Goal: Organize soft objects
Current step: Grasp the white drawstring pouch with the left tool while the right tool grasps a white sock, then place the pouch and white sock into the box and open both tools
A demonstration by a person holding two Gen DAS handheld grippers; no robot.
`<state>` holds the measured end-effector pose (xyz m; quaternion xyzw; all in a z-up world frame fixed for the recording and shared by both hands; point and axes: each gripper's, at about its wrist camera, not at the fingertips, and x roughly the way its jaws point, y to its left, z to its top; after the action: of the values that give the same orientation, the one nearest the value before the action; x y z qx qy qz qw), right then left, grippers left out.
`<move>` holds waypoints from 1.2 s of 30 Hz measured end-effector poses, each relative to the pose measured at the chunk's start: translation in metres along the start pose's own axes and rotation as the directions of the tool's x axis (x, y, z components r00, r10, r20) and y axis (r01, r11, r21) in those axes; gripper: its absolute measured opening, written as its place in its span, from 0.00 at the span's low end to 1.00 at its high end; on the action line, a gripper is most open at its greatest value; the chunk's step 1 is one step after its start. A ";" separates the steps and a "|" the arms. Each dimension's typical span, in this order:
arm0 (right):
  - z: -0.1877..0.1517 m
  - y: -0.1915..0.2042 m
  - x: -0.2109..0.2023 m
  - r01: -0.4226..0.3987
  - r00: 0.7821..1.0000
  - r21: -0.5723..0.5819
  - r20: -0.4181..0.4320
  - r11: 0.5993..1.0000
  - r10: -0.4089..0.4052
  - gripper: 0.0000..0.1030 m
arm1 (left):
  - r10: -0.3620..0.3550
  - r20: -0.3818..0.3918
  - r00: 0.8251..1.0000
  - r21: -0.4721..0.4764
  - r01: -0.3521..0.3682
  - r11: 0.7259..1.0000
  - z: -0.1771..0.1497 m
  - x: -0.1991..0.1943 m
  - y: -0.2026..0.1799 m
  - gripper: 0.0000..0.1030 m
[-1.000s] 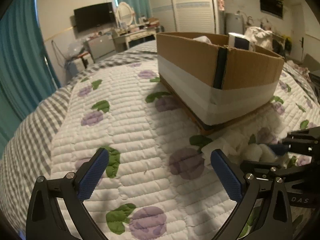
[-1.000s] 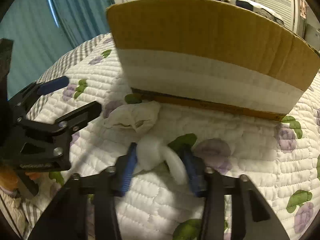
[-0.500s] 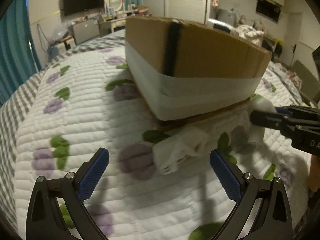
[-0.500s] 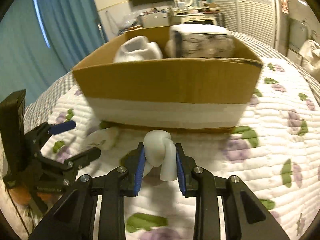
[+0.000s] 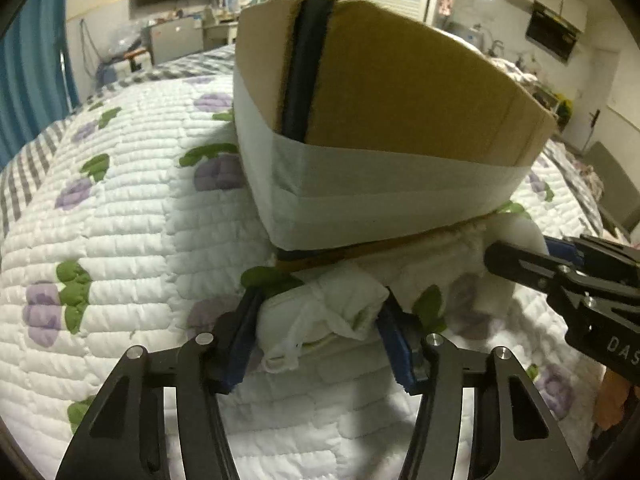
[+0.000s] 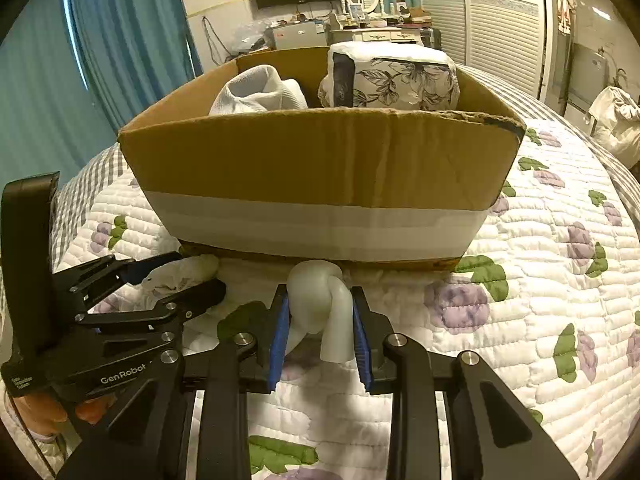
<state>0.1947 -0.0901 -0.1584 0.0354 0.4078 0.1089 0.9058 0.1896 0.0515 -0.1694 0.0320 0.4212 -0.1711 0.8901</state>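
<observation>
A cardboard box point(image 5: 400, 120) with a white tape band stands on the quilted bed; it also shows in the right wrist view point(image 6: 320, 160). My left gripper point(image 5: 320, 344) is shut on a crumpled white cloth point(image 5: 324, 316) lying on the quilt just before the box. My right gripper point(image 6: 320, 332) is shut on a knotted white soft piece point(image 6: 316, 300) and holds it above the quilt, near the box's front wall. The left gripper point(image 6: 176, 284) with its cloth point(image 6: 180, 276) shows at the left of the right wrist view.
Inside the box lie a white folded cloth point(image 6: 260, 92) and a floral-print bundle point(image 6: 392, 80). The quilt point(image 5: 120, 220) has purple flowers. Teal curtains point(image 6: 120, 40) hang at the left. A dresser and TV stand far behind.
My left gripper moved forward to the white cloth and closed on it. My right gripper lifted the knotted white piece off the quilt and rose toward the box.
</observation>
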 end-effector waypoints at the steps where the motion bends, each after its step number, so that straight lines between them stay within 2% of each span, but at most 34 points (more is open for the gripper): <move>1: 0.000 -0.001 -0.002 -0.001 1.000 0.002 0.004 1.000 0.001 0.27 | -0.002 0.000 1.000 0.002 0.002 1.000 -0.001 -0.001 -0.001 0.53; 6: -0.001 -0.004 -0.016 -0.009 1.000 0.007 0.023 1.000 0.009 0.27 | -0.006 0.003 1.000 0.001 0.006 1.000 -0.005 -0.015 -0.012 0.53; 10: -0.003 0.001 -0.028 -0.018 0.999 -0.010 0.031 1.000 0.018 0.28 | 0.036 0.011 0.999 0.003 -0.037 0.999 -0.007 -0.027 -0.018 0.53; 13: -0.001 0.001 -0.045 -0.026 0.998 -0.014 0.058 1.000 0.027 0.28 | 0.043 0.019 0.999 -0.023 -0.043 0.999 -0.008 -0.042 -0.021 0.53; 20: 0.003 -0.005 -0.097 -0.050 0.989 -0.001 0.137 0.999 0.050 0.28 | 0.096 0.078 0.992 -0.022 -0.095 0.995 -0.002 -0.085 -0.041 0.53; 24: 0.003 -0.011 -0.131 -0.065 0.981 0.010 0.182 0.998 0.063 0.28 | 0.100 0.121 0.988 -0.032 -0.096 0.995 0.005 -0.114 -0.057 0.53; 31: 0.007 -0.018 -0.187 -0.099 0.964 -0.005 0.248 0.995 0.097 0.29 | 0.119 0.210 0.970 -0.013 -0.119 0.993 0.025 -0.169 -0.086 0.53; 36: 0.017 -0.028 -0.222 -0.107 0.953 -0.022 0.282 0.994 0.109 0.29 | 0.137 0.249 0.959 -0.014 -0.138 0.990 0.038 -0.191 -0.096 0.53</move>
<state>0.0689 -0.1669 0.0109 0.0698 0.2711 0.1535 0.9477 0.0740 0.0063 0.0085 0.0410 0.3026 -0.1121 0.9456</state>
